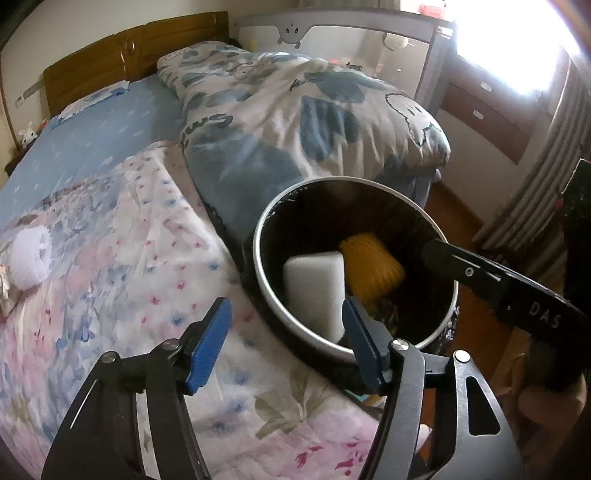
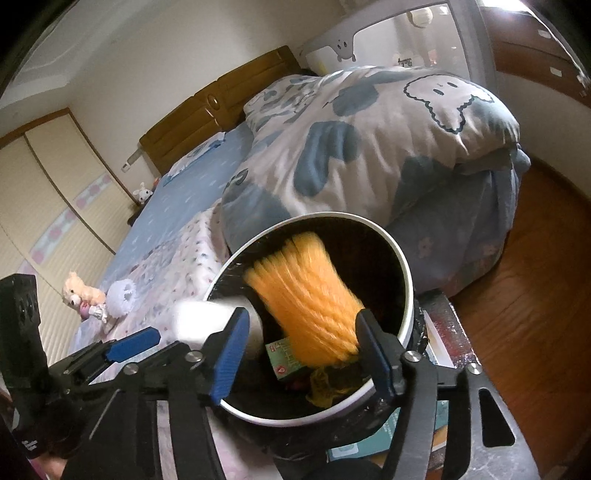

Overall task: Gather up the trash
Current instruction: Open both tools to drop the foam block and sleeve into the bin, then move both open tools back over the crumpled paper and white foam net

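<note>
A bed (image 1: 92,155) is filling most of both views, its flowered quilt (image 1: 129,258) running to an edge at the lower centre of the left wrist frame, where a round white-rimmed trash bin (image 1: 266,236) is standing right against it. A bunched blue-and-white duvet (image 1: 295,122) is crowding the bin from the upper side, while bare wooden floor (image 2: 535,277) is lying open at the right of the right wrist frame. A wooden headboard (image 1: 129,55) is closing off the upper left, and a grey cot panel (image 1: 332,29) is standing in the upper centre. Inside the bin, a white foam block (image 1: 314,288) and a yellow bristly bundle (image 1: 369,266) are blurred with motion, touching neither gripper, with a small green carton (image 2: 284,356) and crumpled scraps lying beneath them. The left gripper (image 1: 286,341) is hovering over the quilt edge and near rim with its blue pads (image 1: 208,343) spread apart, nothing between them. The right gripper (image 2: 303,350) is hanging above the bin mouth, likewise spread and gripping nothing. A white fluffy toy (image 1: 29,258) is lying well apart at the left. The bin's base is being hidden, and the window glare at the upper right is washing out detail.
</note>
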